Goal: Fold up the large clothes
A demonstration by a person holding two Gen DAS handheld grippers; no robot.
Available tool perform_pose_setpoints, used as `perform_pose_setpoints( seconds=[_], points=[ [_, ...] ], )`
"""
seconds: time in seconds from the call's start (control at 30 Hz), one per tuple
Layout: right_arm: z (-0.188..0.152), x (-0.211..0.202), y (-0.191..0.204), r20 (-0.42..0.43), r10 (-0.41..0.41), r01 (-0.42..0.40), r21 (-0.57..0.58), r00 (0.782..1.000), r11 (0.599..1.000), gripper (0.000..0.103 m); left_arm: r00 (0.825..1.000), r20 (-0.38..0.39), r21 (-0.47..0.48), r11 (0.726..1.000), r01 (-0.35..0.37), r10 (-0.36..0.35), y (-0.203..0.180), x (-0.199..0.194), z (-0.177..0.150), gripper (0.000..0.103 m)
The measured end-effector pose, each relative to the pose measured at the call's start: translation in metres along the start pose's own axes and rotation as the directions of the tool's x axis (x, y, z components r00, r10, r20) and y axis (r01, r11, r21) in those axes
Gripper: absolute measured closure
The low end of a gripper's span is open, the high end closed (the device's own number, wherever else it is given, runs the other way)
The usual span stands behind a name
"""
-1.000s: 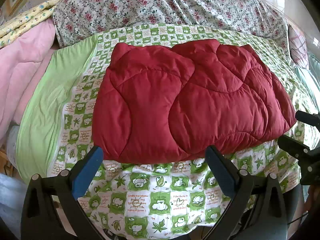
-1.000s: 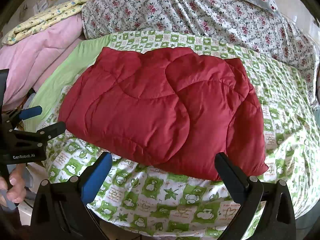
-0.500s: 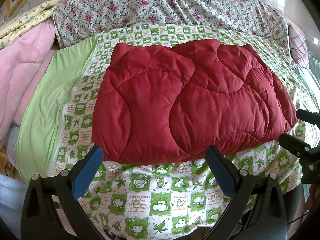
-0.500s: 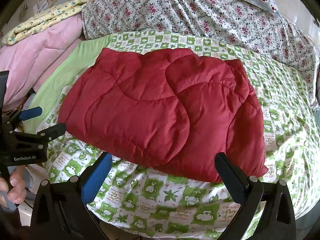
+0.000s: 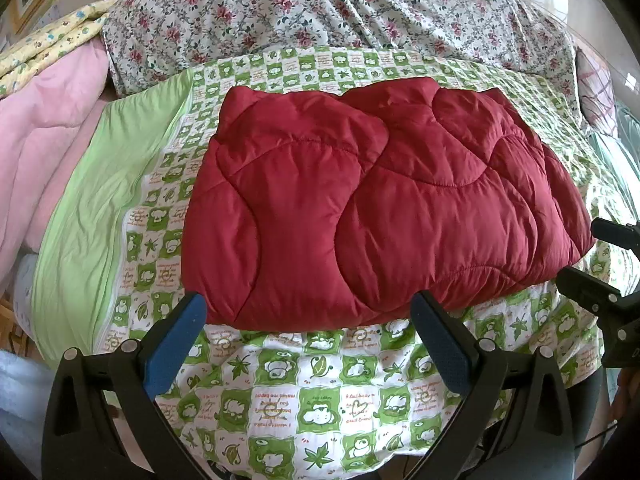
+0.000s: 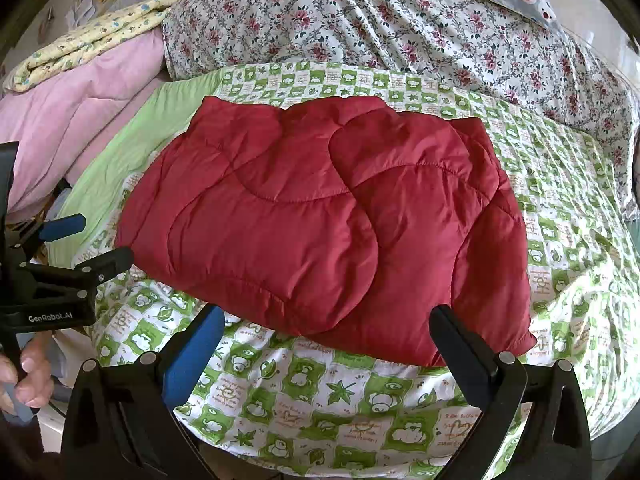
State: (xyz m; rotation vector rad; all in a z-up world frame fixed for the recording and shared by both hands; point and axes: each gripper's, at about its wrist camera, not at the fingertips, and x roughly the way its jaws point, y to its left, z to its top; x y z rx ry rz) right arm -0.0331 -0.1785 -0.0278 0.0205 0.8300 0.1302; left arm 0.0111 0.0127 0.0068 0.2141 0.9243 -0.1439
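A red quilted padded garment [image 5: 372,208] lies folded flat in a thick rectangle on a green-and-white checked bedsheet [image 5: 320,380]. It also shows in the right wrist view [image 6: 320,220]. My left gripper [image 5: 306,300] is open and empty, just in front of the garment's near edge. My right gripper [image 6: 326,312] is open and empty, at the near edge toward the garment's right corner. Each gripper appears at the side of the other's view: the right one [image 5: 600,264], the left one [image 6: 76,240].
A plain green strip [image 5: 92,216] borders the sheet on the left. Pink bedding [image 5: 36,152] with a yellow printed quilt [image 6: 92,40] is piled at left. A floral quilt [image 5: 340,4] lies along the back. The bed's front edge is just below the grippers.
Almost nothing: both grippers stay open in front of the garment, with only a slight drift of the views. The garment has not moved.
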Motion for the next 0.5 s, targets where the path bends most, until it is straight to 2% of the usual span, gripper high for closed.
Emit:
perform_pose_setpoints(
  seconds=[0.5],
  points=[
    [0.0028, -0.0002, -0.0014, 0.007, 0.001, -0.001, 0.0, 1.0, 1.0, 0.0, 1.0, 0.007, 0.002, 1.0, 0.008, -0.008, 0.0004, -0.0006, 0.003, 0.001]
  ],
)
